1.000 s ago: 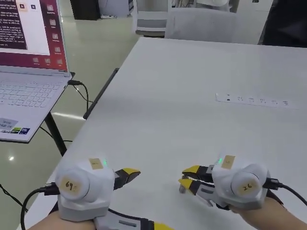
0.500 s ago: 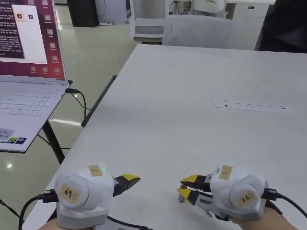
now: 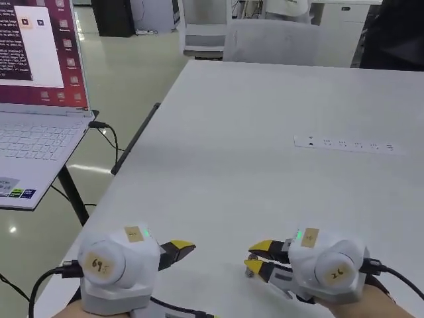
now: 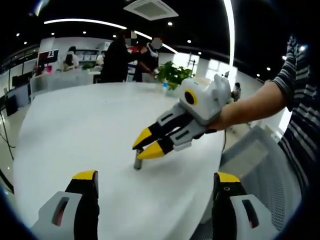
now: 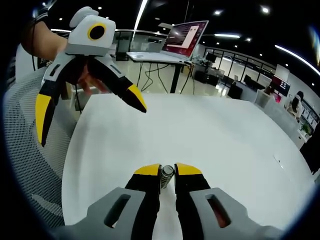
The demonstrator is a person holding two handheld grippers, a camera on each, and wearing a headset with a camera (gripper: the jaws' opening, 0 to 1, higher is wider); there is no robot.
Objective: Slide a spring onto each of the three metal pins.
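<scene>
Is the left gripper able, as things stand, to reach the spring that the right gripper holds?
Probably yes. The left gripper is open and faces the spring over bare table, with nothing between. But the right gripper is shut on its top, so mainly its lower part looks free.

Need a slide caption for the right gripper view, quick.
Right gripper pinches an upright spring on the white table while the open left gripper hovers opposite.

Your left gripper wears a sticker marked 69, your right gripper one marked 26. The text on the laptop is too small to read.
</scene>
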